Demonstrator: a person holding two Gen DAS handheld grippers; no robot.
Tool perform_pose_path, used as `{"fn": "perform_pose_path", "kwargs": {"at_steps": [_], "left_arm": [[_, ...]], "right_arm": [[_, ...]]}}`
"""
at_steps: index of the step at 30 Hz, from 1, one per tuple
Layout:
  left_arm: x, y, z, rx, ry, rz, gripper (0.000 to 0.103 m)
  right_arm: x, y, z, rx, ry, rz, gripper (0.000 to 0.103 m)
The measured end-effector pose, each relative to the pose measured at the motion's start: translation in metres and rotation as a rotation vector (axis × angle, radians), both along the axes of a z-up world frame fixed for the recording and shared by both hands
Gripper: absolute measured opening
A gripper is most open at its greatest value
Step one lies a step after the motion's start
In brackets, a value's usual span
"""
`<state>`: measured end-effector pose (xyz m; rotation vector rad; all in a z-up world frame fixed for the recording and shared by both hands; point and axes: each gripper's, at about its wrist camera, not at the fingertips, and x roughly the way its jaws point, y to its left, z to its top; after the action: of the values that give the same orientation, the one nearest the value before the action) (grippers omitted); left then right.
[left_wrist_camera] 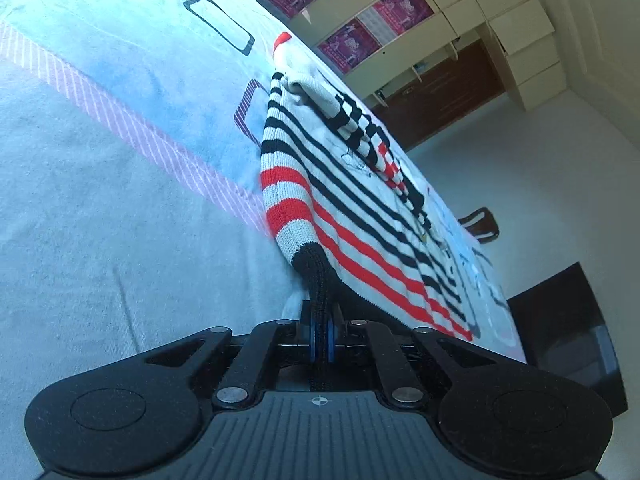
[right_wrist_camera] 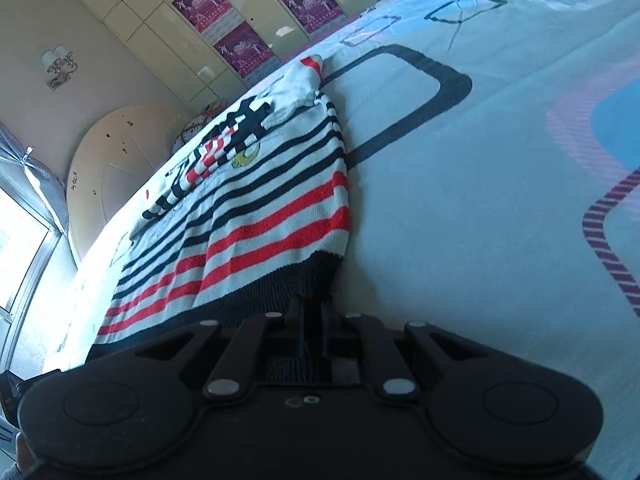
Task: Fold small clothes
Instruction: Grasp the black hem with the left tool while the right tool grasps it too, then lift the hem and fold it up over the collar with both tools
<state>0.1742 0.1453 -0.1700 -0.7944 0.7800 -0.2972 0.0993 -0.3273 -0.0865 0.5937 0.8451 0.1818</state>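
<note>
Open bedsheet beside the striped sweater on both sides, nothing standing there; wardrobe well apart behind.

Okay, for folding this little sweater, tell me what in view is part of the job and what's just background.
Part of the job: striped knit sweater; left gripper and right gripper, each shut on its black hem; bedsheet under it.

Just there: purple posters, cabinets, wall lamp, dark chair.
</note>
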Motion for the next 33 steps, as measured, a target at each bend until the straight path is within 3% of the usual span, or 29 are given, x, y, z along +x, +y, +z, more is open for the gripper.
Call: {"fn": "perform_pose_path", "kwargs": {"at_steps": [6, 11, 15, 22, 33], "left_arm": [[0.022, 0.009, 0.040, -0.012, -0.104, 0.045, 0.005], [0.087, 0.007, 0.077, 0.001, -0.204, 0.070, 0.005], [0.145, 0.000, 0.092, 0.027, -0.244, 0.084, 0.005], [0.213, -0.004, 0.100, 0.065, -0.268, 0.100, 0.005], [0.308, 0.001, 0.081, 0.121, -0.211, 0.091, 0.005]], "right_arm": [[0.028, 0.001, 0.044, -0.026, -0.125, 0.030, 0.008], [0.095, 0.002, 0.079, -0.062, -0.212, 0.071, 0.008], [0.155, -0.002, 0.089, -0.070, -0.238, 0.090, 0.008], [0.230, -0.005, 0.087, -0.062, -0.262, 0.131, 0.008], [0.334, 0.000, 0.057, -0.039, -0.232, 0.184, 0.008]]}}
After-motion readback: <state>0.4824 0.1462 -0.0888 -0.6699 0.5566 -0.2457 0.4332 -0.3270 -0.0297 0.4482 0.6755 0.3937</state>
